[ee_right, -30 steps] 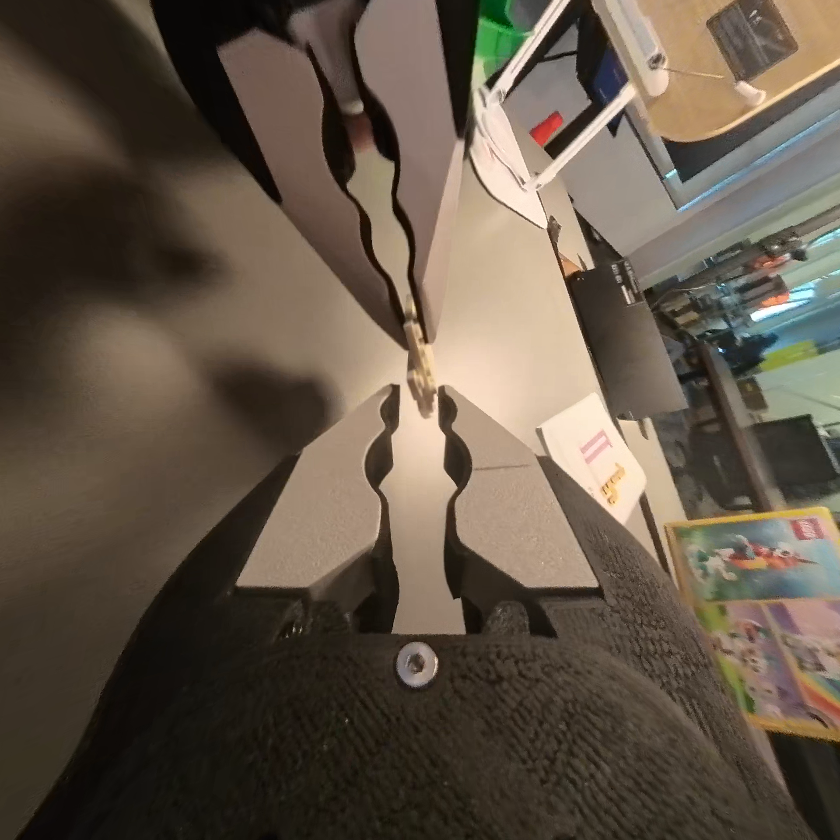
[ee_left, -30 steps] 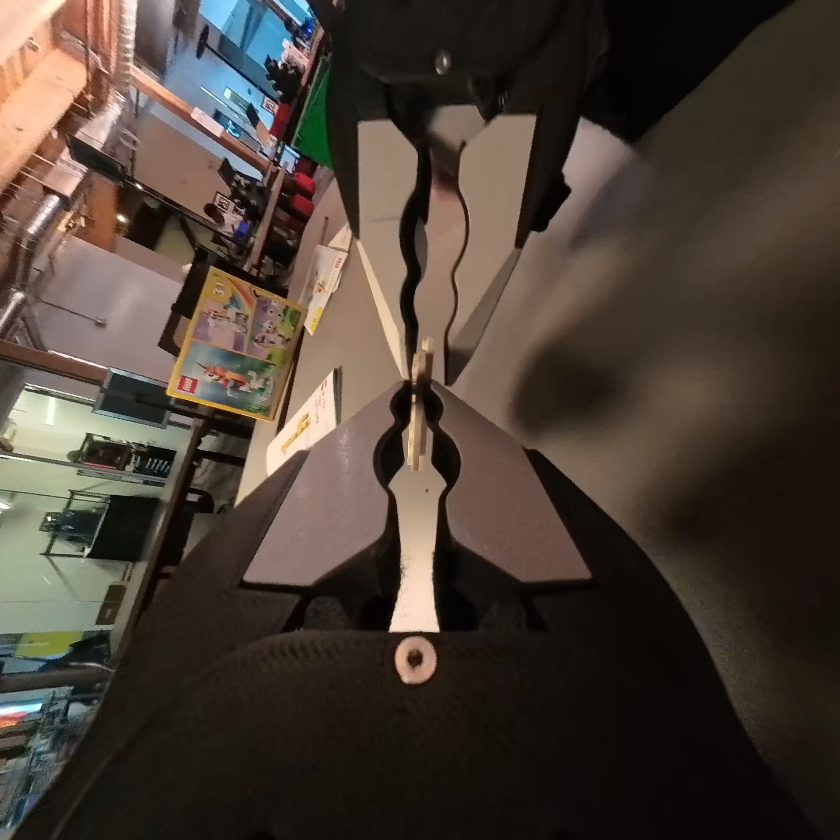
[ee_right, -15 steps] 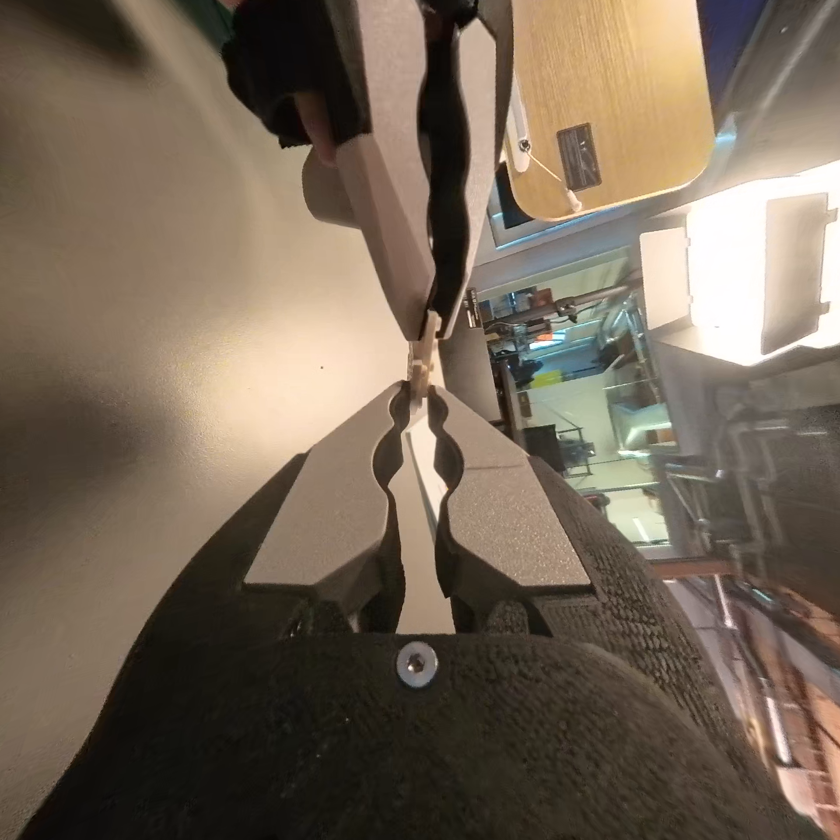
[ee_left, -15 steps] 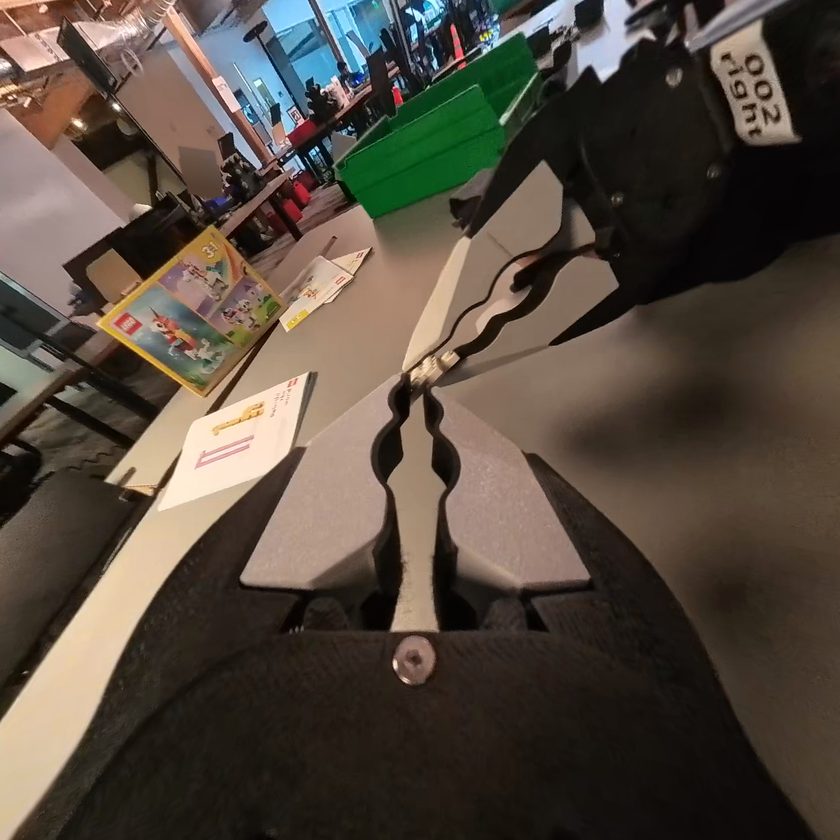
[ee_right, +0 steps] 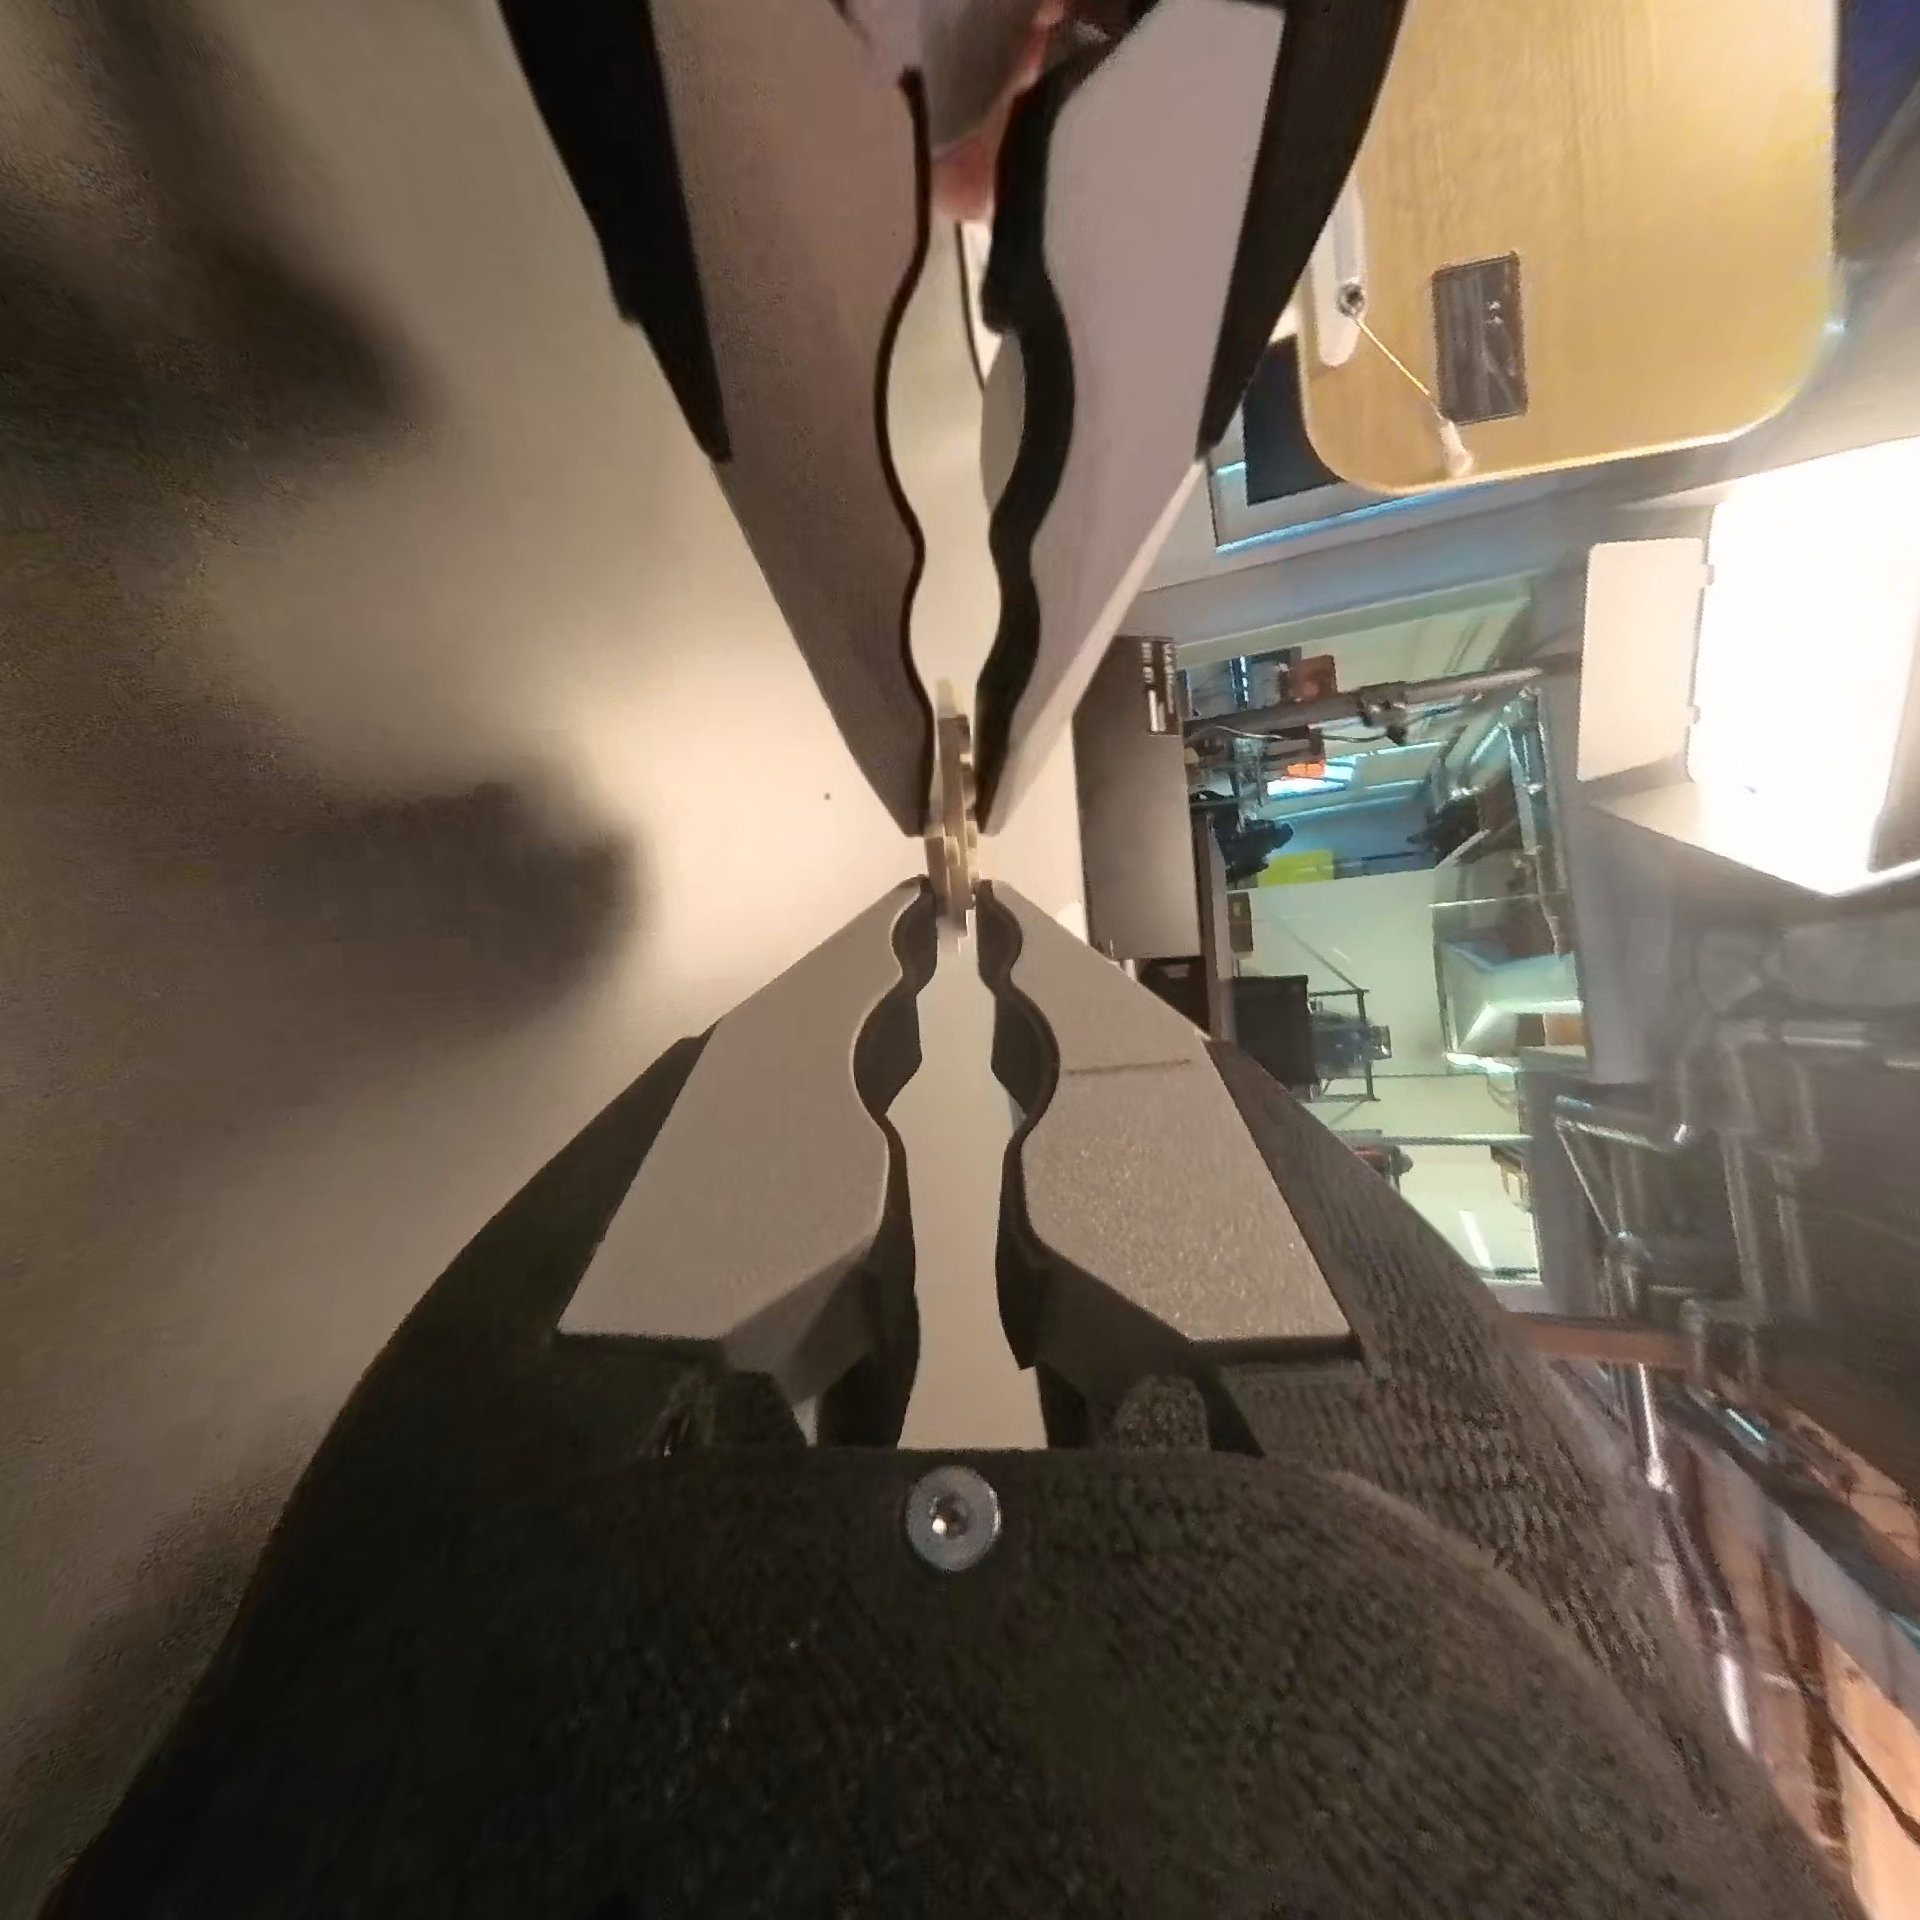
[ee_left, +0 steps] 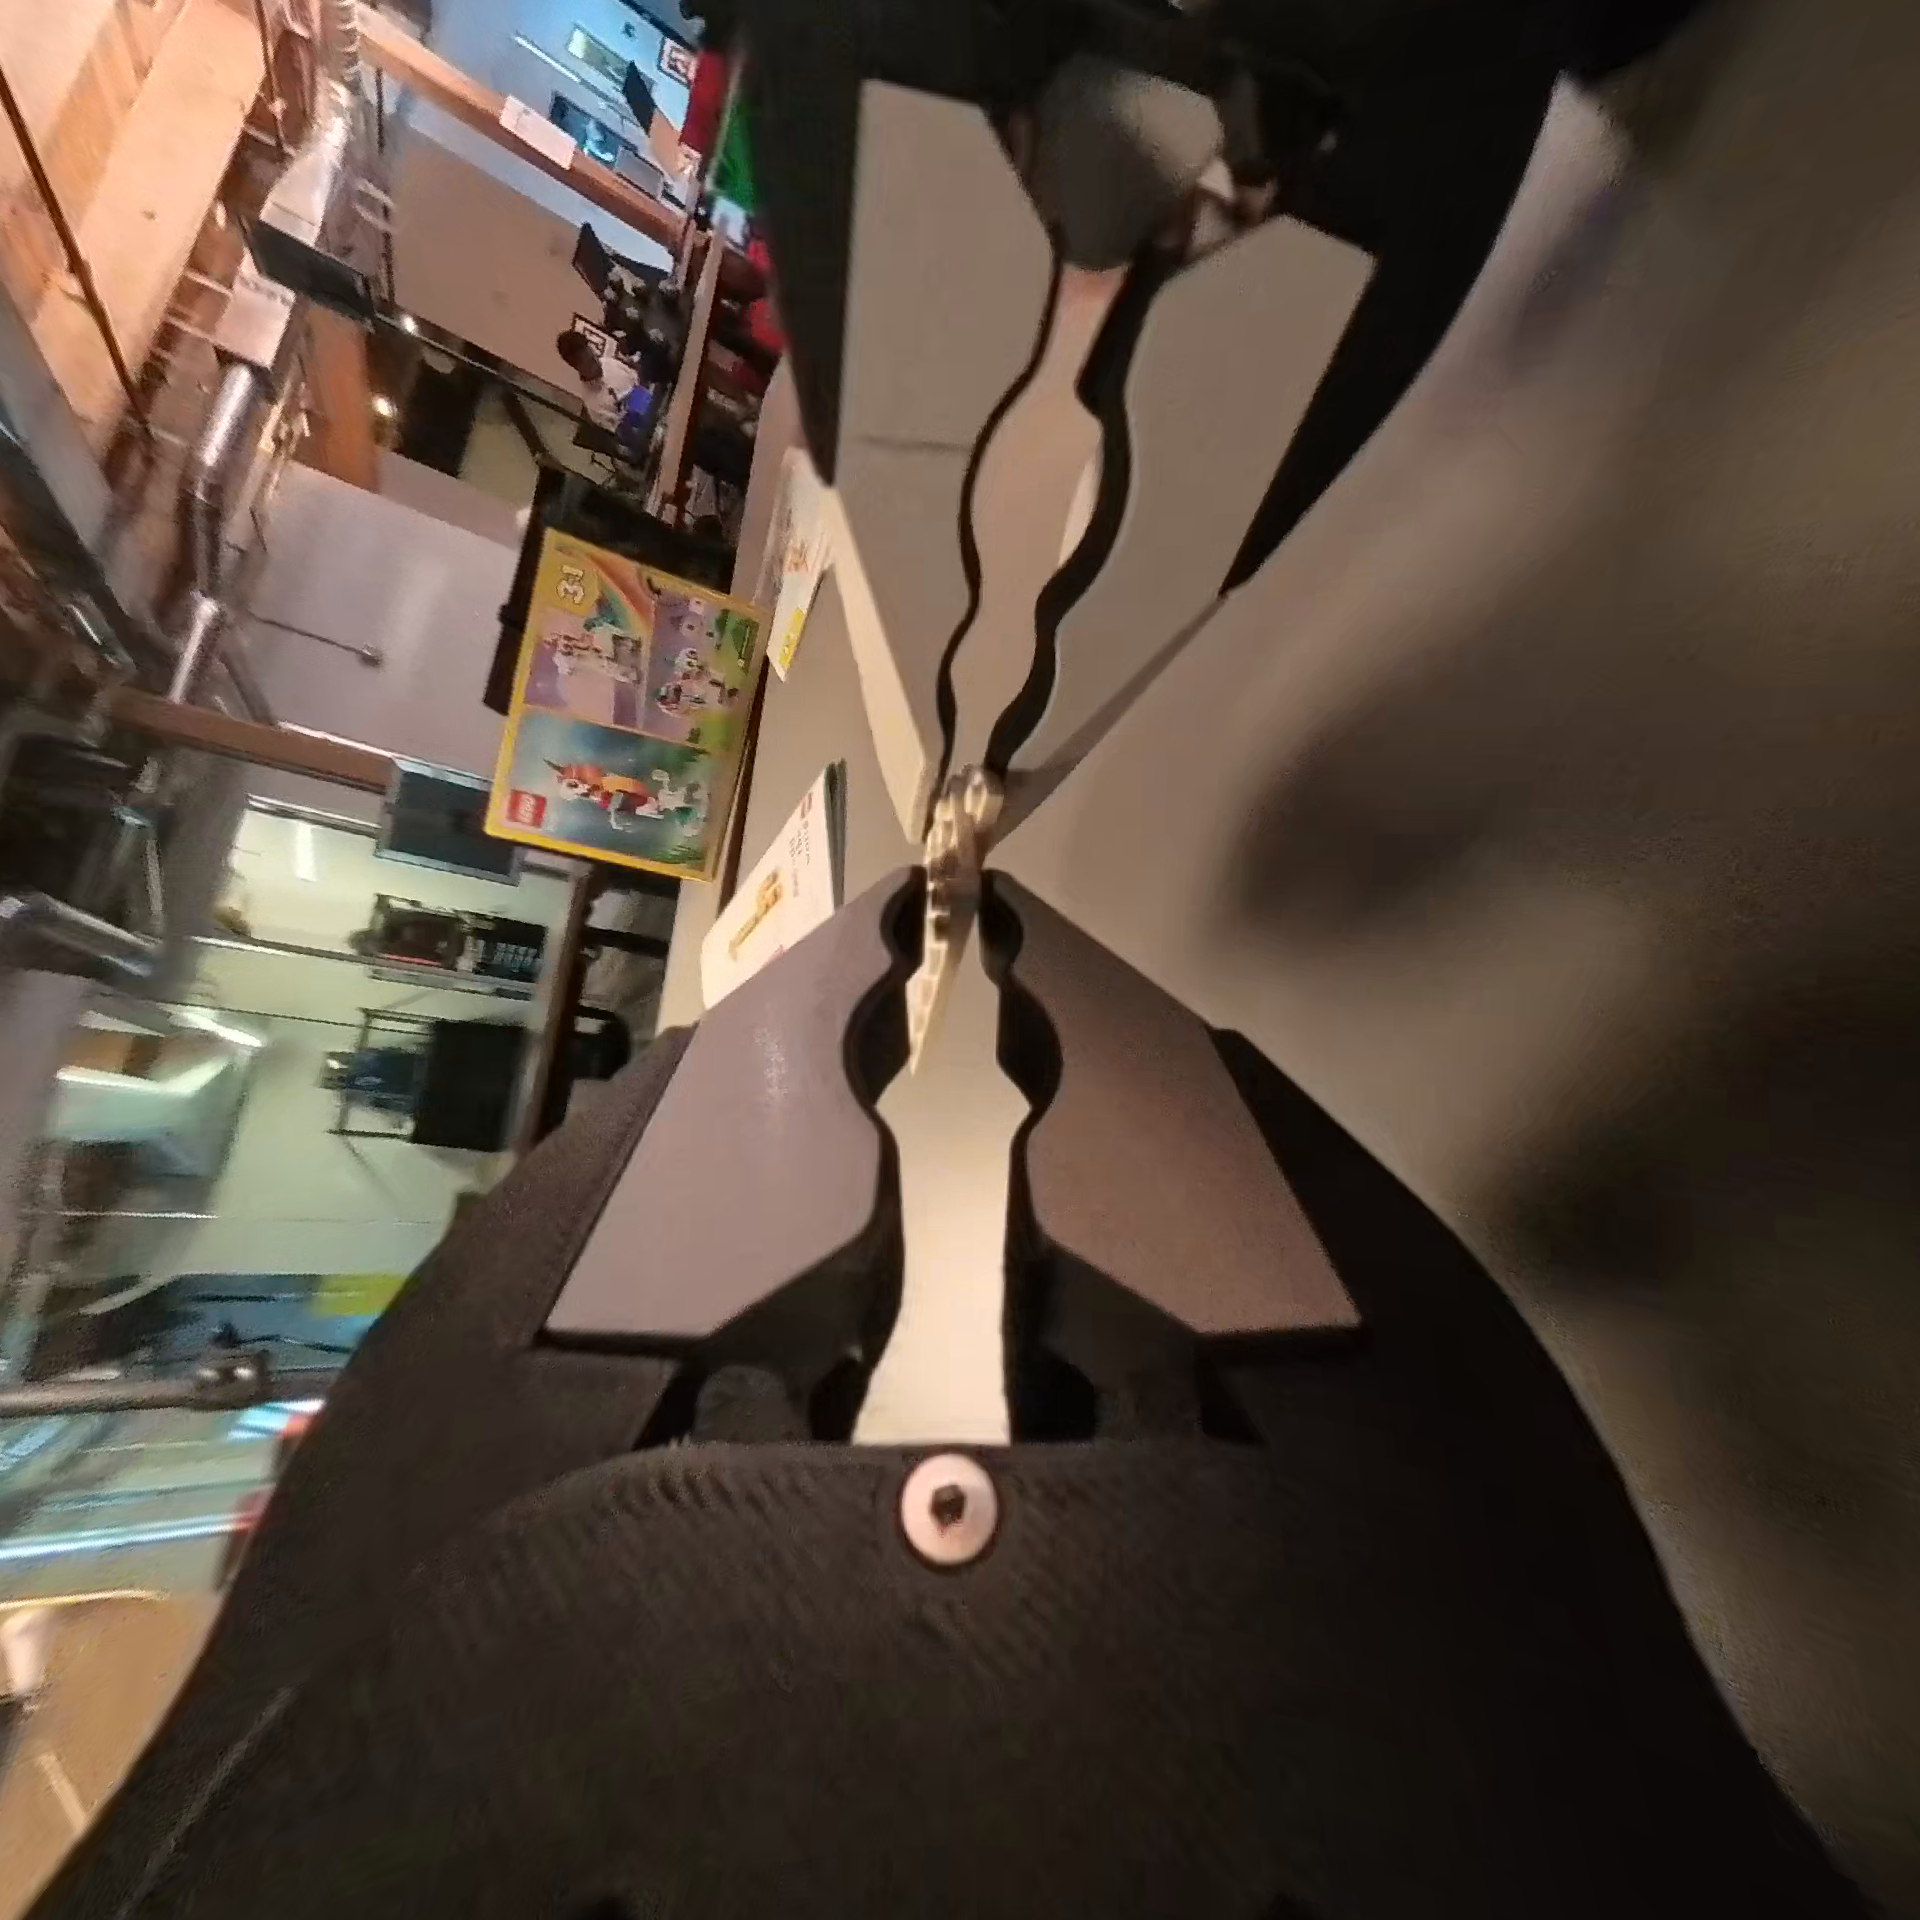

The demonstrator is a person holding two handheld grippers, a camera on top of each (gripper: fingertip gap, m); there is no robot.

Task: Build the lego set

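Note:
A small pale lego piece of thin studded plates [ee_left: 943, 914] is held in the air above the grey table [ee_left: 1558, 727]. My left gripper [ee_left: 951, 883] is shut on its near end, with the plate lying between the fingers. My right gripper [ee_left: 968, 781] comes in from the top, tip to tip with the left, and pinches the far end. In the right wrist view my right gripper [ee_right: 951, 896] is shut on the piece [ee_right: 951, 831], and the left gripper [ee_right: 951, 805] clamps it from above. How the plates join is hidden by the fingertips.
A yellow lego box [ee_left: 623, 717] stands at the table's left edge. An instruction booklet [ee_left: 774, 914] and another leaflet [ee_left: 800, 561] lie near it. In the right wrist view a wooden panel [ee_right: 1558, 208] and shelving are beyond the table [ee_right: 416, 520]. My two grippers' fingertips are within a few centimetres of each other.
One second ago my right gripper was open around the piece's end; now it is shut on it. Both grippers rolled together and back, still tip to tip on the piece.

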